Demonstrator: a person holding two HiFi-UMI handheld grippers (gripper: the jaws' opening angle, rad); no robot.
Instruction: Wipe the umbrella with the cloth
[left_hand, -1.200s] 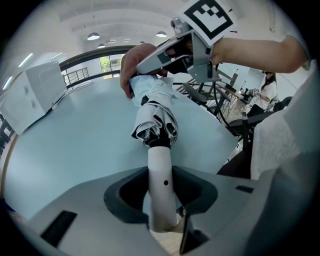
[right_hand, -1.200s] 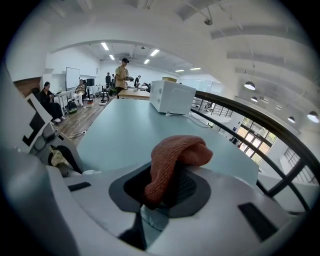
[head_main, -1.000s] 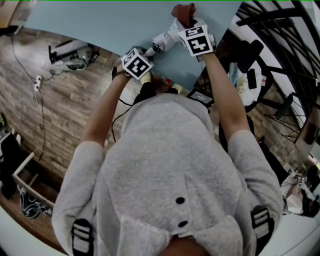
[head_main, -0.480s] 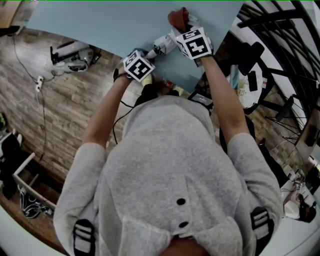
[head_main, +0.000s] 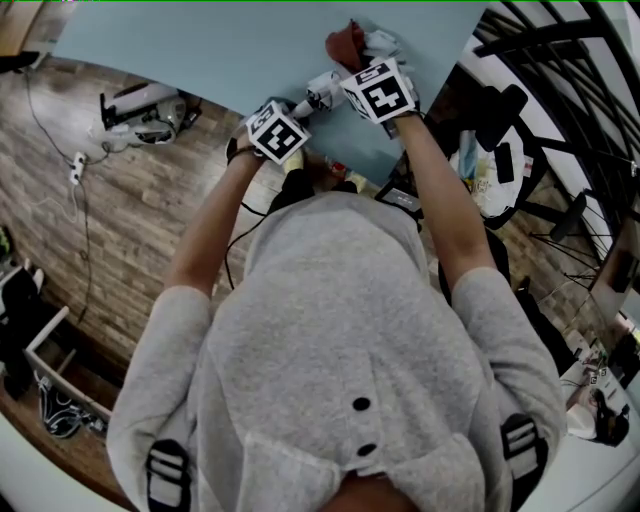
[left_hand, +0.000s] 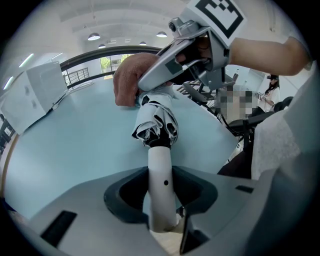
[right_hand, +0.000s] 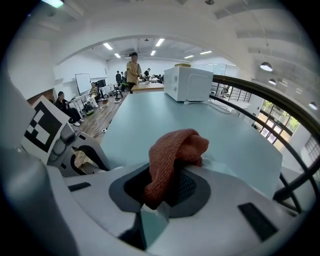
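Note:
A folded white umbrella (left_hand: 155, 122) lies out over the light blue table (head_main: 200, 50). My left gripper (left_hand: 161, 200) is shut on its white handle (left_hand: 161, 175); in the head view this gripper (head_main: 298, 108) is at the table's near edge. My right gripper (right_hand: 167, 187) is shut on a rust-red cloth (right_hand: 172, 152). In the head view the right gripper (head_main: 355, 60) holds the cloth (head_main: 345, 42) just past the left one. Seen from the left gripper view, the cloth (left_hand: 129, 75) sits on the umbrella's far part and the right gripper (left_hand: 192, 55) reaches over the canopy.
A white box-shaped appliance (right_hand: 187, 82) stands far back on the table, and people stand and sit beyond it. A device with cables (head_main: 140, 105) lies on the wooden floor at left. A black railing (head_main: 560, 40) and cluttered chairs are close on the right.
The right gripper has carried the cloth leftward and nearer to me along the umbrella. The left gripper and the handle have stayed put.

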